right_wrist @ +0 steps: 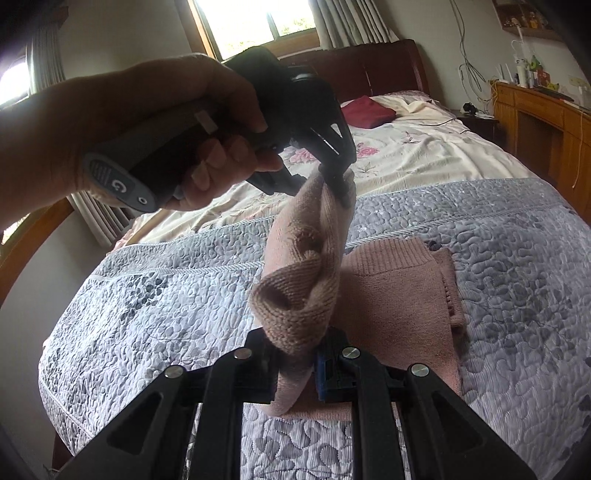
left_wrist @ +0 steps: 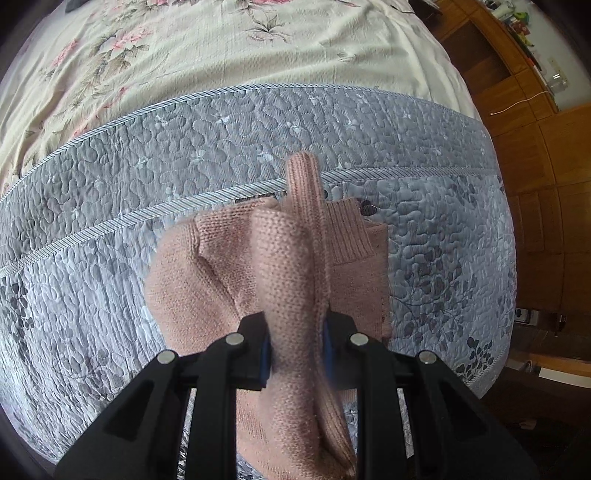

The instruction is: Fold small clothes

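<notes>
A small pink knitted sweater [right_wrist: 399, 295] lies partly folded on the grey quilted blanket [right_wrist: 155, 295] at the foot of the bed. One part of it is lifted off the bed as a bunched fold [right_wrist: 295, 295]. My left gripper [left_wrist: 295, 347] is shut on this raised knit, which fills the gap between its fingers. From the right wrist view the left gripper [right_wrist: 338, 184] shows up high, held in a hand [right_wrist: 155, 122], pinching the upper end of the fold. My right gripper [right_wrist: 295, 365] is shut on the lower end of the same fold.
A cream floral sheet [left_wrist: 221, 48] covers the bed beyond the blanket, with a dark red cloth [right_wrist: 365, 112] near the headboard [right_wrist: 369, 66]. Wooden furniture [right_wrist: 546, 122] and a wooden floor [left_wrist: 535, 166] lie to the right of the bed. A window [right_wrist: 255, 22] is behind.
</notes>
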`<move>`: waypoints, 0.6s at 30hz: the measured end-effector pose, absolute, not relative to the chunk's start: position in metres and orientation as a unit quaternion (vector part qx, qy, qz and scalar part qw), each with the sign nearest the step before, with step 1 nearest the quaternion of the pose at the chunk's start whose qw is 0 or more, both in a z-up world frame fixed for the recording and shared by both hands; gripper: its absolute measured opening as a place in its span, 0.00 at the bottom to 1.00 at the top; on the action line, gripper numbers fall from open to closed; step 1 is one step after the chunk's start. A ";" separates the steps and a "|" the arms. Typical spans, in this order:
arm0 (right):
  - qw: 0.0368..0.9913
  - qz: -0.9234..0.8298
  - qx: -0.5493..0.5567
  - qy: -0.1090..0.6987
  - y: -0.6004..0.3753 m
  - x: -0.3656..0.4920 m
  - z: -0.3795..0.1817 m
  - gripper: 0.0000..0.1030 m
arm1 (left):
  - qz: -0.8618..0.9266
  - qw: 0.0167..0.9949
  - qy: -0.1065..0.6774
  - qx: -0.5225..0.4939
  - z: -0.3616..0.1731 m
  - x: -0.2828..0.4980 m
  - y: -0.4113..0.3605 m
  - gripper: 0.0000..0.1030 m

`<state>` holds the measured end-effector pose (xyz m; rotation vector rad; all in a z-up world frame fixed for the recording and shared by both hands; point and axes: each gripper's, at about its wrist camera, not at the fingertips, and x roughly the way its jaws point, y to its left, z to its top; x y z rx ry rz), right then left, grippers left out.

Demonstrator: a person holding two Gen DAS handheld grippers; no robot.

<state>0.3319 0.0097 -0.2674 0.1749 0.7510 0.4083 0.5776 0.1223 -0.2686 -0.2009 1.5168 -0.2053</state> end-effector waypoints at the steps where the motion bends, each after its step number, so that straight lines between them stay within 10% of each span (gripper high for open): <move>1: 0.906 0.196 0.088 0.364 0.006 0.332 -0.269 0.14 | -0.091 0.716 0.686 -0.090 -0.271 0.578 0.119 0.19; 18: 0.899 0.169 0.125 0.383 -0.039 0.335 -0.296 0.14 | -0.079 0.720 0.688 -0.040 -0.304 0.584 0.058 0.19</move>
